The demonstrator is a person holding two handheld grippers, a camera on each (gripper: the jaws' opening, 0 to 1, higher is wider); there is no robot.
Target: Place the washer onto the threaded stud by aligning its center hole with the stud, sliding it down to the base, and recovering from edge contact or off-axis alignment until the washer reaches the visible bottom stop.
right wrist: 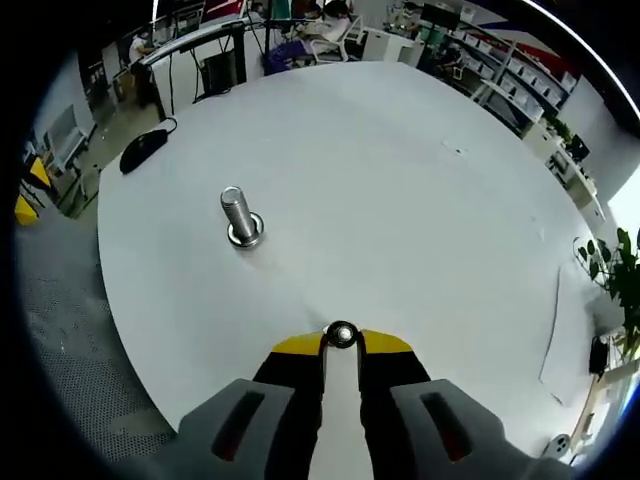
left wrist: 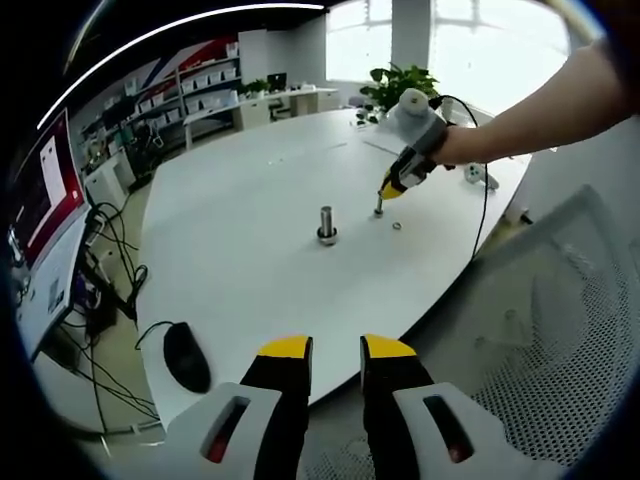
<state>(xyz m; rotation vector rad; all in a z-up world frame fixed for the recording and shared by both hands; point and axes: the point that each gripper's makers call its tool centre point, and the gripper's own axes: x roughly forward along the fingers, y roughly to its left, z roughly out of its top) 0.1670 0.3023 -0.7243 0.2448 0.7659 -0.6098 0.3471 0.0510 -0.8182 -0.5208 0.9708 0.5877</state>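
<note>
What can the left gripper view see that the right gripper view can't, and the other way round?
Left gripper view: its own open gripper held back off the table edge, the right gripper from outside with the person's arm, and a second small ring lying beside it.

Right gripper view: a close look at the washer pinched between its yellow tips.

Both: the white table, the upright threaded stud with its base ring, and a black mouse.

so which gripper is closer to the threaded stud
Right. The right gripper is on the table a short way beside the threaded stud; the left gripper hangs back past the table edge.
</note>
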